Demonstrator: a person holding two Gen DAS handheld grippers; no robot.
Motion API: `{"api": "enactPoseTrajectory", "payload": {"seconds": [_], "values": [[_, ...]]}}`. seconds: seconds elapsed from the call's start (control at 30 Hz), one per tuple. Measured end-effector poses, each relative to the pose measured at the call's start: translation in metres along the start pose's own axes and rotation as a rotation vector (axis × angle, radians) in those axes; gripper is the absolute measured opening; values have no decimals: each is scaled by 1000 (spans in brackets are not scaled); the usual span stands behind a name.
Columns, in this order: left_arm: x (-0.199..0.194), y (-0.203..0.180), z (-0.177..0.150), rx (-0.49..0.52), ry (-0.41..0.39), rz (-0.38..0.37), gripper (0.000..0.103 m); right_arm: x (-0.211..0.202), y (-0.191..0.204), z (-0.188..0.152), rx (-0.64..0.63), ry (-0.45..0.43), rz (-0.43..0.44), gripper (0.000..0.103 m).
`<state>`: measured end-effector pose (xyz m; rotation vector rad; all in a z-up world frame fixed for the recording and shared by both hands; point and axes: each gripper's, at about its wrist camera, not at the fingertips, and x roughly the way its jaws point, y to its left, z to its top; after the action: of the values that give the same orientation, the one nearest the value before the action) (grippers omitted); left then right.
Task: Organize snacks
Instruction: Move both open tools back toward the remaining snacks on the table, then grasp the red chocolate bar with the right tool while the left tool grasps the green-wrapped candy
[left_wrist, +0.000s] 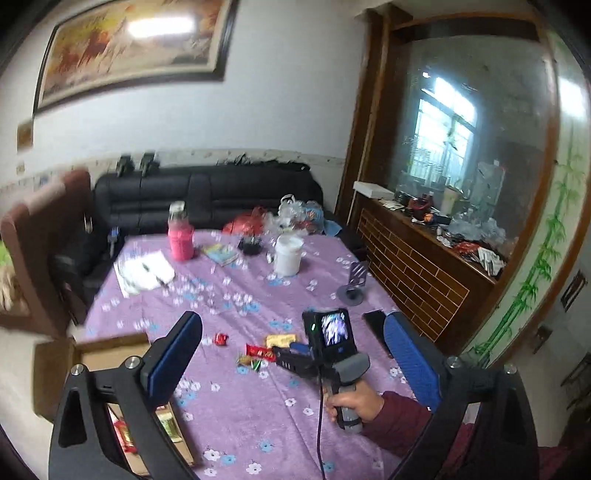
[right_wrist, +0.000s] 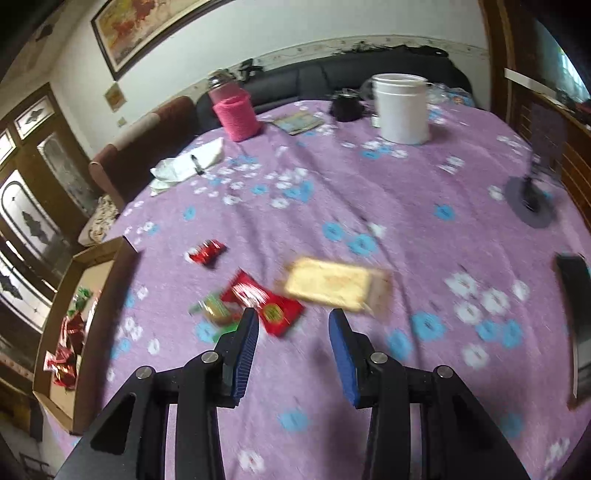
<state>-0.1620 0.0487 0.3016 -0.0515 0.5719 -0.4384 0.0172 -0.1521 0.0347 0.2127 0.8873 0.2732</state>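
My landmark is the cardboard box (right_wrist: 59, 325) at the table's left edge, since that is where the snacks collect. Several wrappers already lie inside it, red and green ones in the right wrist view, so I judge the sorting is well under way.

My left gripper (left_wrist: 291, 354) hangs above the table just beside the box with its blue pads spread wide and nothing between them. It sits there, I think, because the box is its drop point.

My right gripper (right_wrist: 291, 325) points down at the loose snacks, which lie well to the right of the box on the purple tablecloth (right_wrist: 369, 206). Its jaws stand partly apart with only cloth between them, so it grips nothing. Just ahead of its left pad lies the red packet (right_wrist: 269, 299), overlapping a small green-and-yellow packet (right_wrist: 214, 308) on the box side. The flat yellow packet (right_wrist: 332, 284) lies farther from the box, ahead of the right pad. A small red candy (right_wrist: 205, 251) sits alone, nearest the box.

I judge the red packet is my next pick, being closest to the pads.
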Motion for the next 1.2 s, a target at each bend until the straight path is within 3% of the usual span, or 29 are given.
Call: {"api": "enactPoseTrajectory", "payload": {"seconds": [0.2, 0.4, 0.43, 0.53, 0.7, 0.83, 0.97, 1.13, 1.2], "values": [[65, 94, -50, -230, 124, 85, 99, 35, 16, 20, -52, 36, 102, 43], [107, 136, -93, -357, 185, 116, 99, 70, 35, 17, -192, 93, 37, 42], [113, 138, -96, -362, 188, 115, 99, 73, 36, 17, -203, 89, 31, 42], [138, 141, -106, -387, 224, 95, 99, 72, 38, 13, -211, 98, -5, 28], [182, 128, -114, -367, 286, 60, 99, 51, 31, -3, -172, 110, -40, 27], [230, 120, -123, -367, 348, 29, 98, 24, 6, -17, -63, 95, 11, 22], [278, 113, -131, -344, 401, 31, 83, 3, -15, -23, 3, 40, 67, 22], [312, 107, -134, -313, 409, 58, 83, 4, -23, -27, 4, 56, 102, 23], [319, 101, -131, -267, 405, 66, 76, 7, -22, -28, -5, 71, 111, 28]]}}
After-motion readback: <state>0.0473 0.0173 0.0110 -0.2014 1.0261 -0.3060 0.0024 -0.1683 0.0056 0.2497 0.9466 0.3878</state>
